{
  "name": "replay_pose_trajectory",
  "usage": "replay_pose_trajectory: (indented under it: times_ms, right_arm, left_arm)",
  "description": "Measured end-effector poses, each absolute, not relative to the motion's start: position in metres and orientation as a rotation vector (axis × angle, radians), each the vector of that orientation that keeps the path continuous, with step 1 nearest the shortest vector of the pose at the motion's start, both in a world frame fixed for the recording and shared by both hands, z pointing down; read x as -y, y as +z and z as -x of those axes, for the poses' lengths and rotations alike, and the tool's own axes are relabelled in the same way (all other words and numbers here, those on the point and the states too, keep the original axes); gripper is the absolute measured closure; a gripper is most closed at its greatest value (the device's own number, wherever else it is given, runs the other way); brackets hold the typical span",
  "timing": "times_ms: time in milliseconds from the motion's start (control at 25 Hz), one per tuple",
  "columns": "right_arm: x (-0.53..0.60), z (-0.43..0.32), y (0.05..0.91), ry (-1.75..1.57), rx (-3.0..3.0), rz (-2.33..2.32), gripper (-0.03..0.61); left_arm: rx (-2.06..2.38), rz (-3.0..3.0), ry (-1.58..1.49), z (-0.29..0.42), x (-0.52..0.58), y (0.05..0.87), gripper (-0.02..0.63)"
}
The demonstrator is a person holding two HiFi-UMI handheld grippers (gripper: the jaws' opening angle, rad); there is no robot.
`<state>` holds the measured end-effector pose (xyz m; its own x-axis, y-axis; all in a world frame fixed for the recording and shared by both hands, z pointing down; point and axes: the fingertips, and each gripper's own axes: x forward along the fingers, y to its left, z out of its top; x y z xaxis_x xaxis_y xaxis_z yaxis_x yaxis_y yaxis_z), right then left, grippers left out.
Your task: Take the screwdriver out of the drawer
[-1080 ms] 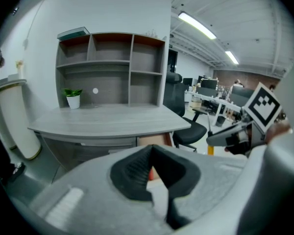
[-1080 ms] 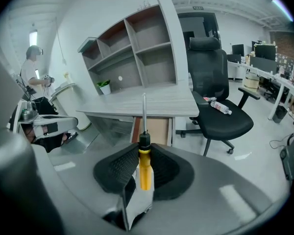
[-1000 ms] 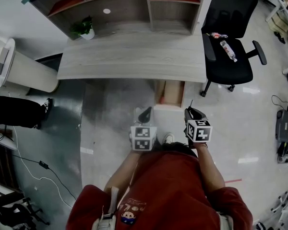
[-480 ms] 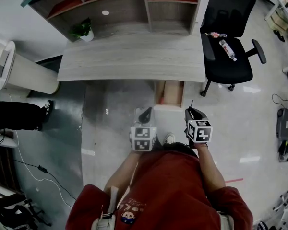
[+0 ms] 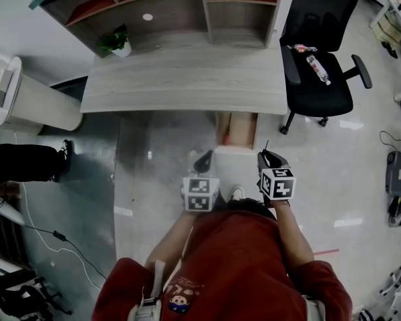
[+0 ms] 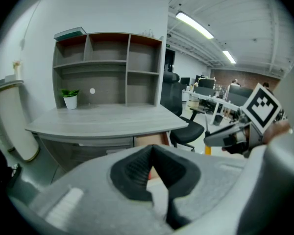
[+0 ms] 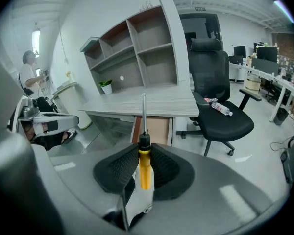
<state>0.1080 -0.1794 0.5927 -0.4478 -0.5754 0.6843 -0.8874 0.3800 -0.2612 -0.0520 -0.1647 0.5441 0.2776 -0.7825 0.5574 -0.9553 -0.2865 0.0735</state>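
A screwdriver (image 7: 144, 166) with a yellow handle and a thin steel shaft sticks out forward between the pads of my right gripper (image 7: 143, 156), which is shut on the handle. In the head view its shaft (image 5: 266, 146) shows as a thin line ahead of the right gripper (image 5: 268, 158). The open wooden drawer (image 5: 237, 130) hangs out from under the grey desk (image 5: 180, 79), just ahead of both grippers; it also shows as the drawer (image 7: 156, 129) in the right gripper view. My left gripper (image 5: 202, 162) hovers beside it, its pads touching at the tips (image 6: 151, 150) with nothing between them.
A black office chair (image 5: 317, 52) with a plastic bottle (image 5: 318, 69) on its seat stands right of the desk. A shelf unit (image 5: 167, 9) and a small potted plant (image 5: 115, 41) sit on the desk's far side. A white rounded bin (image 5: 27, 99) and floor cables (image 5: 53, 229) lie at left.
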Motion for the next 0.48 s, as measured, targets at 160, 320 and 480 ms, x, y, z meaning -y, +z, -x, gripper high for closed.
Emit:
replay_pose_trajectory:
  times_ms: [160,320,480]
  right_arm:
    - [0.1785,-0.1092,0.5937,0.845,2.157,-1.25,0.506]
    - [0.1782,-0.1092,0.5945,0.847,2.155,-1.247,0.506]
    - [0.1782,-0.1089,0.5947,0.847,2.158,-1.241,0.506]
  left_arm:
    - [1.572,-2.16,0.603,0.0499,0.1626,0.5436,0.617]
    - [1.576,-2.172,0.611,0.0487,0.1619,0.5418,0.617]
    - [1.579,-2.168,0.61,0.0488,0.1618,0.5418,0.617]
